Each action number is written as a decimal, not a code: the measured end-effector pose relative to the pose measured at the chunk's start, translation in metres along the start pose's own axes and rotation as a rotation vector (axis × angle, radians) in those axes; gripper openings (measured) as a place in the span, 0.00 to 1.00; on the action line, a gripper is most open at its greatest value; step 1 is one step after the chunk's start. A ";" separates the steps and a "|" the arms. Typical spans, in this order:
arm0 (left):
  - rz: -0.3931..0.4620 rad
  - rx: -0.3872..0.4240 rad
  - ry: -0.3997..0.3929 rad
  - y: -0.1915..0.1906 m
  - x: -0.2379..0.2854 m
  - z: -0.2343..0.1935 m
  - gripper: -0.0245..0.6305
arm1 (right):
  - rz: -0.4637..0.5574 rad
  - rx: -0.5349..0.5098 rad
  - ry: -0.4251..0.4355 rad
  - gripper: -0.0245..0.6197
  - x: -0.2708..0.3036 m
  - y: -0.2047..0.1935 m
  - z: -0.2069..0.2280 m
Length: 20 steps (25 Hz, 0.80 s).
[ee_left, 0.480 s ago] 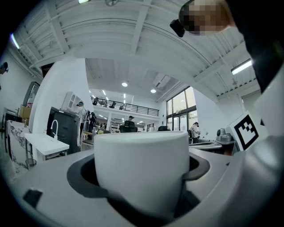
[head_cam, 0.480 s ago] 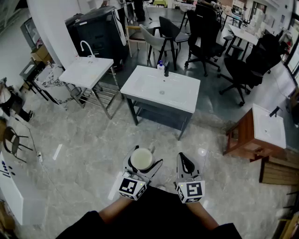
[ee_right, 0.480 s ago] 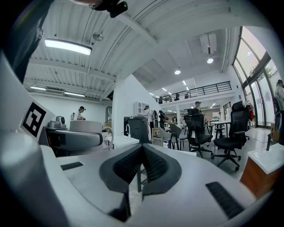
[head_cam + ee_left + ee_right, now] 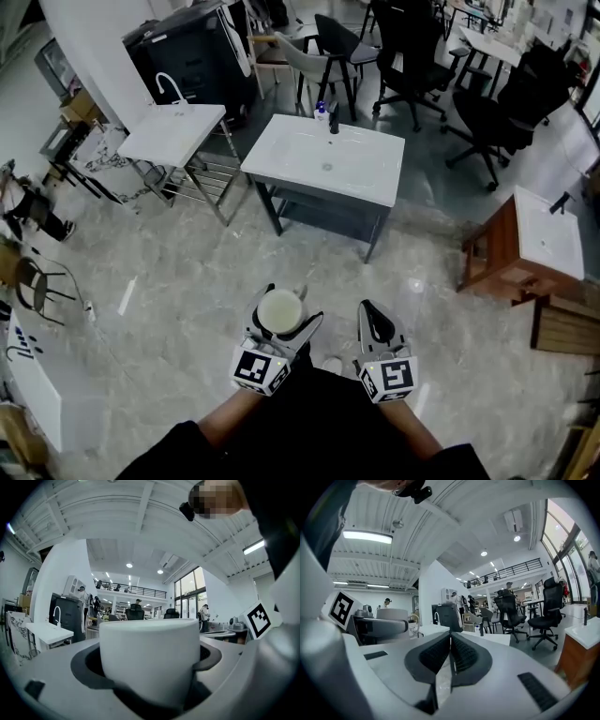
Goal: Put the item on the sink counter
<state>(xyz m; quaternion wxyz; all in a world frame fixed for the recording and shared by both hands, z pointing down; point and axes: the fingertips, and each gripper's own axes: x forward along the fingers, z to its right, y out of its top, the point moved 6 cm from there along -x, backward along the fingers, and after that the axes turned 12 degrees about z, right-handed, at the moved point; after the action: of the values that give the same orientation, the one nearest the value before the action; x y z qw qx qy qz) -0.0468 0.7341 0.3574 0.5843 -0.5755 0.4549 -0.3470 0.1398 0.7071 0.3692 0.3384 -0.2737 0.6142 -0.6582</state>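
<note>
A white cup [image 4: 279, 312] stands upright between the jaws of my left gripper [image 4: 284, 307], which is shut on it with its dark pads on the cup's sides. In the left gripper view the cup [image 4: 150, 663] fills the middle. My right gripper [image 4: 375, 323] is beside it, shut and empty; in the right gripper view its ribbed pads [image 4: 461, 654] meet. Both are held low, above the marble floor. The white sink counter [image 4: 361, 178] on a grey stand is ahead, well apart from both grippers, with a tap and a small bottle [image 4: 322, 112] at its far edge.
A second white sink [image 4: 173, 131] on a metal frame stands to the left, by a black machine [image 4: 187, 56]. A wooden cabinet with a basin [image 4: 539, 244] is at the right. Black office chairs [image 4: 412, 56] stand behind the sink counter.
The head view has shifted slightly, so the sinks sit a little higher in the picture. The cup is still gripped by the left gripper and the right gripper is still shut.
</note>
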 end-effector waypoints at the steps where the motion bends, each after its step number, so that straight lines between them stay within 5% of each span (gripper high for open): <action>1: -0.003 0.000 0.000 -0.001 0.003 -0.001 0.74 | -0.005 0.005 -0.011 0.09 0.001 -0.002 0.004; 16: 0.007 -0.045 -0.083 -0.029 0.093 -0.036 0.74 | -0.045 -0.053 -0.144 0.09 0.055 -0.010 0.064; 20: 0.002 0.001 -0.116 -0.030 0.133 -0.053 0.74 | -0.054 -0.091 -0.160 0.09 0.093 -0.006 0.083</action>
<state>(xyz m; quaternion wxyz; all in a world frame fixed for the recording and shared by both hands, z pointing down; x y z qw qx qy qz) -0.0465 0.5890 0.3734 0.6102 -0.5940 0.4206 -0.3128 0.1461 0.5827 0.3779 0.3559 -0.3570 0.6070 -0.6144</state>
